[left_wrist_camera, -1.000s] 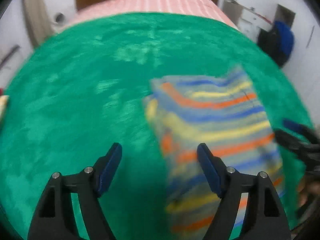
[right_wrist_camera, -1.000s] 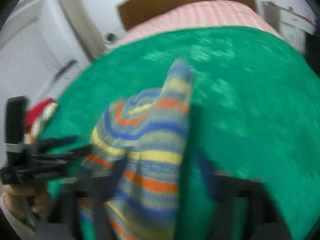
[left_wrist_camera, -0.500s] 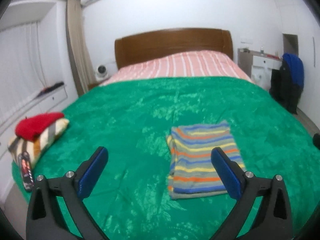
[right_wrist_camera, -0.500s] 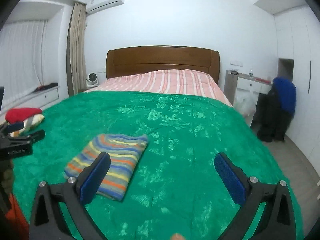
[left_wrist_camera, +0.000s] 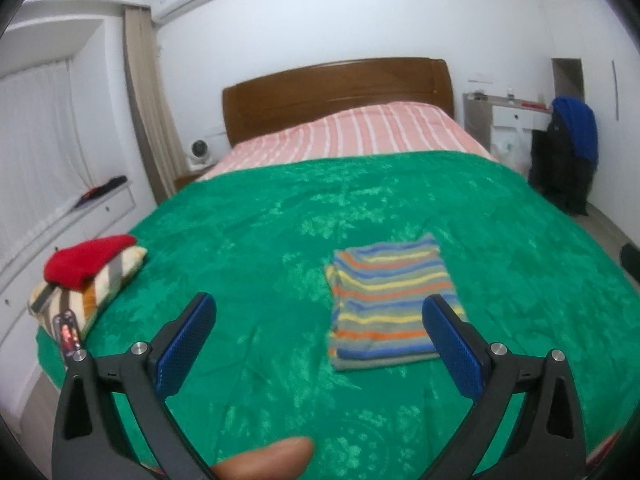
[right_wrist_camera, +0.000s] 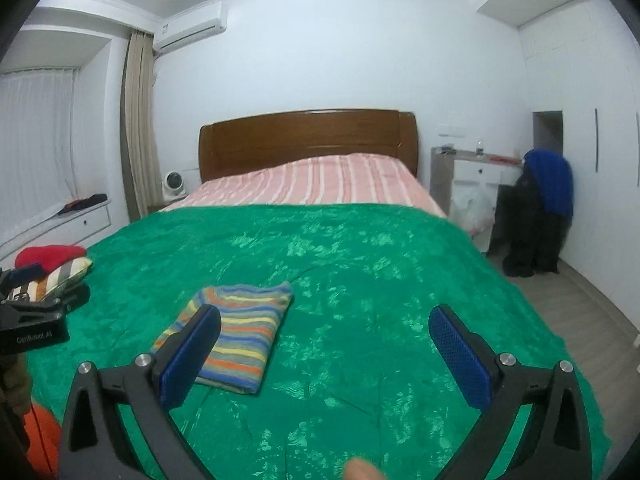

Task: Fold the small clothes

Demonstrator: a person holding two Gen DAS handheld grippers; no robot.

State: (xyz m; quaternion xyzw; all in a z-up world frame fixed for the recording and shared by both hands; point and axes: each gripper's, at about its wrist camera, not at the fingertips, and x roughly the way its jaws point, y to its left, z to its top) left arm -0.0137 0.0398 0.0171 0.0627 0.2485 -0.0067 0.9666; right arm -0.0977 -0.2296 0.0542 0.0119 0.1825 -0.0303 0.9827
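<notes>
Green bedspread (left_wrist_camera: 240, 240), folded striped garment (left_wrist_camera: 390, 304) lying flat, long axis toward headboard (left_wrist_camera: 340, 92), both tools wide, empty

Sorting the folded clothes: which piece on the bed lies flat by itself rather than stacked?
The multicoloured striped garment, alone mid-blanket. The red one sits atop a brown-striped piece at the left edge.

both grippers, left gripper (left_wrist_camera: 316, 320) and right gripper (right_wrist_camera: 325, 332), hold their 2 jaws spread wide, empty, angled slightly downward; possibly a fingertip (left_wrist_camera: 266, 460) shows below.
</notes>
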